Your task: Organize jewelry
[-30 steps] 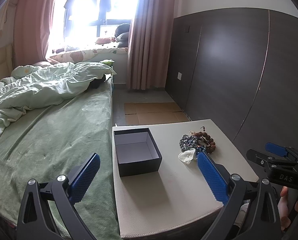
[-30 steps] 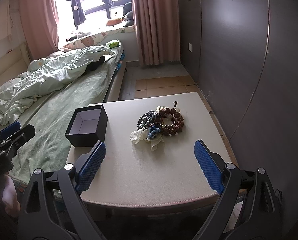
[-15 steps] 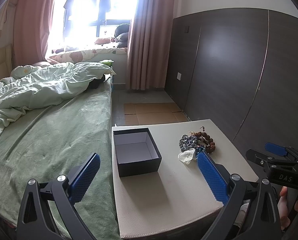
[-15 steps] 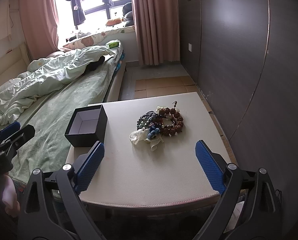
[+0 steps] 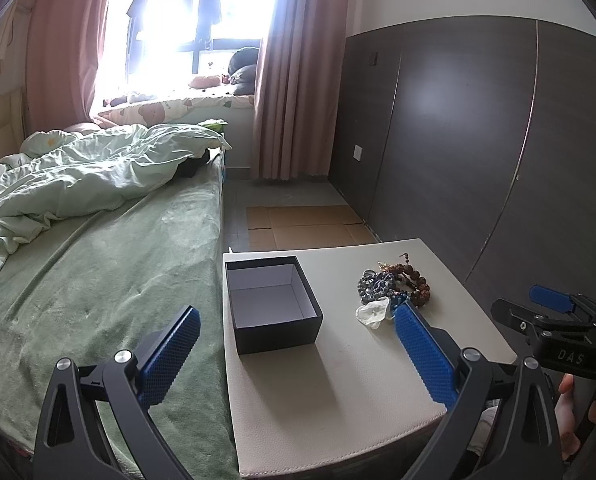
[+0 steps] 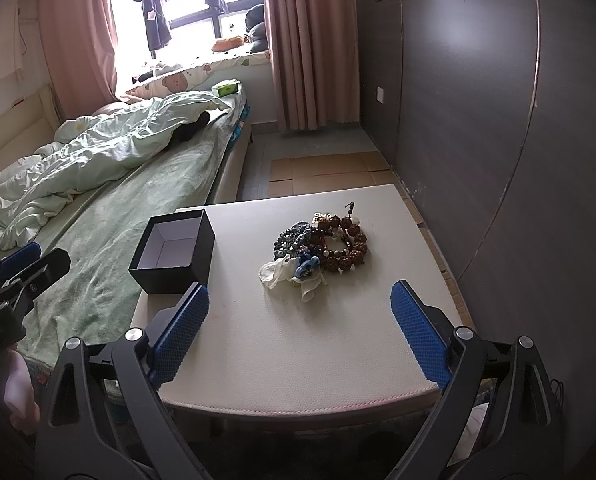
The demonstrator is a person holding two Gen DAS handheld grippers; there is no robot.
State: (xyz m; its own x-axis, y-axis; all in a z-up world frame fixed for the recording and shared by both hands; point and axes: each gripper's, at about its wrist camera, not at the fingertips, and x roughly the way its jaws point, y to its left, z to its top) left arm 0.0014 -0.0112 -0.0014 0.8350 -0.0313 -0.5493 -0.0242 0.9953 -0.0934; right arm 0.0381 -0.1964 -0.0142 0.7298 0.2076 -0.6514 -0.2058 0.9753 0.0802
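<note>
A pile of bead bracelets and jewelry (image 6: 322, 246) lies on the white table (image 6: 298, 352), with a white piece (image 6: 276, 274) at its near edge. It also shows in the left wrist view (image 5: 392, 286). An open, empty black box (image 6: 174, 252) stands at the table's left side, seen in the left wrist view too (image 5: 272, 304). My right gripper (image 6: 298, 306) is open and empty above the table's near edge, short of the pile. My left gripper (image 5: 298, 330) is open and empty, near the box's front. Each gripper shows in the other's view (image 5: 554, 312) (image 6: 18, 268).
A bed with a green cover (image 5: 98, 272) and rumpled duvet (image 5: 78, 172) adjoins the table's left side. A dark panelled wall (image 6: 478, 100) runs along the right. Cardboard sheets (image 5: 302, 224) lie on the floor beyond the table.
Both grippers have barely shifted; the view has crept slightly. Both stay open and empty.
</note>
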